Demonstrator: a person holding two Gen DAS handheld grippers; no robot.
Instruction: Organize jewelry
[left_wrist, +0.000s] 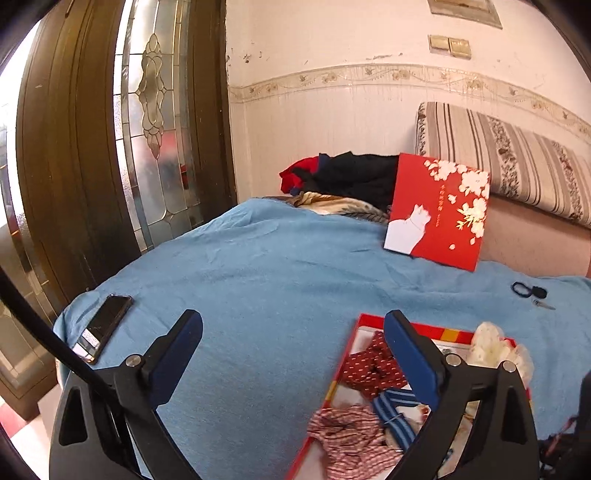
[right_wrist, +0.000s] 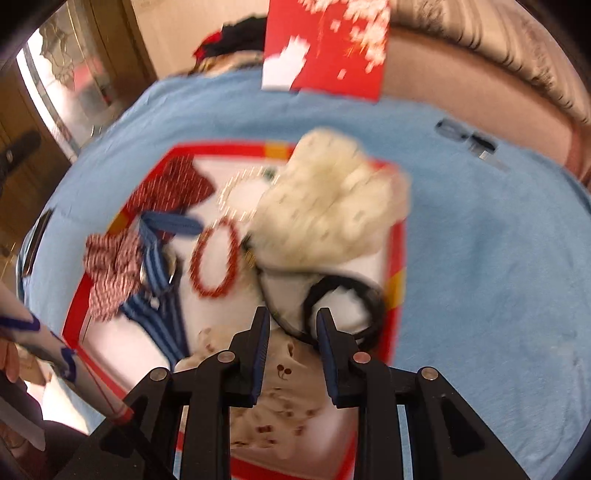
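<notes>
Red-rimmed box (right_wrist: 397, 266) lying open on the blue blanket (left_wrist: 258, 277), already crowded: red bead bracelet (right_wrist: 214, 258) near the middle, pale pearly bracelet (right_wrist: 240, 195) just beyond it, black hair ties (right_wrist: 343, 295) at the near right corner, fluffy cream scrunchie (right_wrist: 332, 206) heaped over the far right corner and spilling across the rim, red spotted bow (right_wrist: 173, 188), blue striped bow (right_wrist: 159, 258) and red-and-white striped scrunchie (right_wrist: 110, 269) bunched along the left side. Right gripper (right_wrist: 291, 321) pointing steeply down over the near part of the box, jaws narrowly parted with nothing pressed between the pads, black ties just beyond the tips. Left gripper (left_wrist: 291, 325) out over the box's left edge and bare blanket, jaws spread wide and empty. Further off, small dark ring and clip (left_wrist: 532, 293) loose on the blanket to the right, seemingly not yet gathered. Red lid with white blossoms (left_wrist: 439, 210) propped against the headboard, phone (left_wrist: 103, 325) near the blanket's left edge. Most pieces apparently in; likely left: the stray bits, tidying, closing.
</notes>
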